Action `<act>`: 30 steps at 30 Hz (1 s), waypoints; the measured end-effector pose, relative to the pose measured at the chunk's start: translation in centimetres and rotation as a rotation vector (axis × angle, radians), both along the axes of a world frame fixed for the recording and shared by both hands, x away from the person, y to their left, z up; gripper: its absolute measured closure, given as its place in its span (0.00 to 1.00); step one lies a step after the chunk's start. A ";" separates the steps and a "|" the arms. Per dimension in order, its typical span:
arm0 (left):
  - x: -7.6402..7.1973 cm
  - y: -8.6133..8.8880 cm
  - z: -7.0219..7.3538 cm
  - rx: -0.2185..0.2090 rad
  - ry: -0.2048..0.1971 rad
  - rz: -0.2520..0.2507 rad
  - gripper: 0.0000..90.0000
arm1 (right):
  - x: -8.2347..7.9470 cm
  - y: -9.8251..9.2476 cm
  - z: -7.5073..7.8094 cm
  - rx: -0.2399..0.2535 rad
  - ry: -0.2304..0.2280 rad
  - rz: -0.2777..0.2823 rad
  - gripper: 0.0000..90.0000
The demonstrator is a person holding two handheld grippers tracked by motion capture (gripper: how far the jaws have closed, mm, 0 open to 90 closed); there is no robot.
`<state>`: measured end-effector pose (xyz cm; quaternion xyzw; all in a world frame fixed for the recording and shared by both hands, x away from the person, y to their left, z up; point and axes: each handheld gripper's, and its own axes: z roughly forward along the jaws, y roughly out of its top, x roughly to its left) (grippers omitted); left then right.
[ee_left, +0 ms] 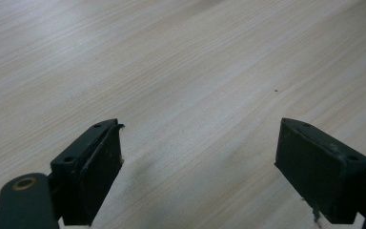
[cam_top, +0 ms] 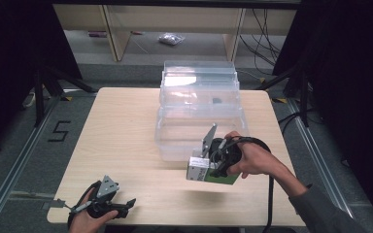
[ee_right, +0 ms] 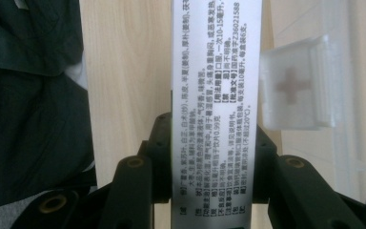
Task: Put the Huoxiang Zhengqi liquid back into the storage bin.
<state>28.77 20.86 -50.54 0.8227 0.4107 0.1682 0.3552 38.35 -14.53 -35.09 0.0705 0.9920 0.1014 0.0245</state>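
High view: medicine box in the grip, not yet in the bin

High view shows the wooden table with a clear plastic bin standing open on its far half, its lid tipped back. Just in front of the bin's near wall the right gripper holds a medicine box with a silver and green face, off the tabletop. In the right gripper view the jaws are closed on the narrow sides of that box, printed panel facing up, with the bin's latch just beside it. The left gripper rests near the table's front left corner; its jaws stand wide apart over bare wood with nothing between them. Judging by this, the pick-up is done. Carrying the box over the wall and letting go inside is left.
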 end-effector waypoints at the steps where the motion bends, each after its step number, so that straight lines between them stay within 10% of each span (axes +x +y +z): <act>1: 0.0 0.0 0.0 -0.001 0.000 0.000 0.17 | 0.0 -0.1 0.2 0.008 0.004 0.000 0.71; 30: 0.0 -0.1 -0.1 -0.006 0.000 0.008 0.17 | 3.8 -1.7 5.5 -0.002 -0.102 0.024 0.71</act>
